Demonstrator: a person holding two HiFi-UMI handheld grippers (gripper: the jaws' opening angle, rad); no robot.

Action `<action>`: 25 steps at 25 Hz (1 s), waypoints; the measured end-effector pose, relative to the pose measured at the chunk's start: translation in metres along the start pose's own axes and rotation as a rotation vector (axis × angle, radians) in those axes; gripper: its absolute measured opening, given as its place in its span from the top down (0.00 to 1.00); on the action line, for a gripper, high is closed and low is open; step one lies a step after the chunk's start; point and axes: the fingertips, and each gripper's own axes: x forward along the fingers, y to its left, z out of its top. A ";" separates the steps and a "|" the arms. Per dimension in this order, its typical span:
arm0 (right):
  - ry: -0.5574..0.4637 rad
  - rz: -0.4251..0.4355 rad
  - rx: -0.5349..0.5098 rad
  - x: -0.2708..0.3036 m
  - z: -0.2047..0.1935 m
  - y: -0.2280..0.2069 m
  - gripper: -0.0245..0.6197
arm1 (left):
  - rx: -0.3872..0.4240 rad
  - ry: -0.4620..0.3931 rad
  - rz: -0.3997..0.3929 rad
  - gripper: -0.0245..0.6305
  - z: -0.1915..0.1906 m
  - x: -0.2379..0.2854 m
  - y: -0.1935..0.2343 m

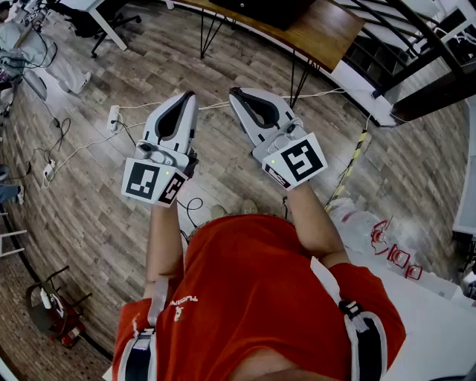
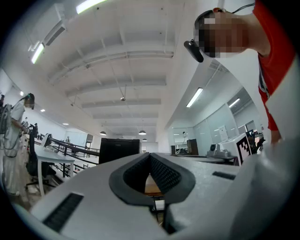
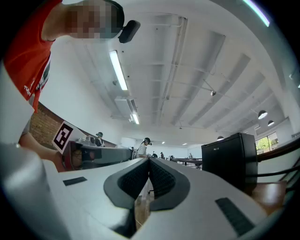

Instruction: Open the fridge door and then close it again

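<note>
A black box-shaped fridge (image 1: 262, 10) stands on a wooden table (image 1: 327, 31) at the far edge of the head view, only its lower front showing. It also appears beyond the jaws in the left gripper view, as the black fridge (image 2: 119, 149), and at the right of the right gripper view, as the fridge (image 3: 229, 158). My left gripper (image 1: 189, 96) and right gripper (image 1: 235, 92) are held side by side over the wood floor, well short of the table. Both are shut with their tips touching and nothing between them: left gripper (image 2: 150, 155), right gripper (image 3: 149, 160).
White cables and a power strip (image 1: 113, 117) lie on the floor to the left. An office chair (image 1: 111, 26) stands far left. A yellow-black striped strip (image 1: 353, 160) and red items (image 1: 394, 253) lie to the right. A dark railing (image 1: 416, 45) runs at the top right. People (image 3: 146, 146) stand in the distance.
</note>
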 end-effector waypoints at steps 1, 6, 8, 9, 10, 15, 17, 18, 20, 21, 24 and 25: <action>-0.002 0.002 -0.001 0.000 0.000 -0.001 0.92 | 0.001 0.000 0.000 0.95 0.000 0.002 0.000; -0.014 0.021 0.003 -0.003 0.002 -0.006 0.92 | 0.000 0.006 0.007 0.95 -0.004 0.009 -0.003; -0.016 0.028 0.000 -0.004 0.001 -0.009 0.92 | 0.001 0.011 0.010 0.95 -0.007 0.014 -0.005; -0.016 0.032 0.000 -0.006 0.001 -0.010 0.92 | 0.002 0.015 0.010 0.95 -0.008 0.016 -0.007; -0.017 0.035 0.001 -0.008 0.000 -0.011 0.92 | 0.003 0.019 0.011 0.95 -0.010 0.018 -0.009; -0.029 0.052 0.014 -0.018 -0.005 -0.019 0.92 | 0.014 0.031 0.024 0.95 -0.018 0.028 -0.017; -0.025 0.054 0.024 -0.020 -0.009 -0.024 0.92 | 0.015 0.038 0.036 0.95 -0.021 0.030 -0.016; -0.023 0.054 0.030 -0.021 -0.011 -0.026 0.92 | 0.015 0.043 0.041 0.95 -0.022 0.031 -0.016; -0.021 0.057 0.035 -0.021 -0.014 -0.030 0.92 | 0.014 0.048 0.049 0.95 -0.024 0.033 -0.014; -0.021 0.059 0.034 -0.019 -0.015 -0.032 0.92 | 0.014 0.047 0.050 0.95 -0.025 0.035 -0.011; 0.000 0.059 0.039 -0.006 -0.020 -0.037 0.92 | 0.012 0.043 0.054 0.95 -0.026 0.040 0.003; 0.008 0.059 0.040 0.001 -0.023 -0.038 0.92 | 0.009 0.041 0.055 0.95 -0.026 0.042 0.010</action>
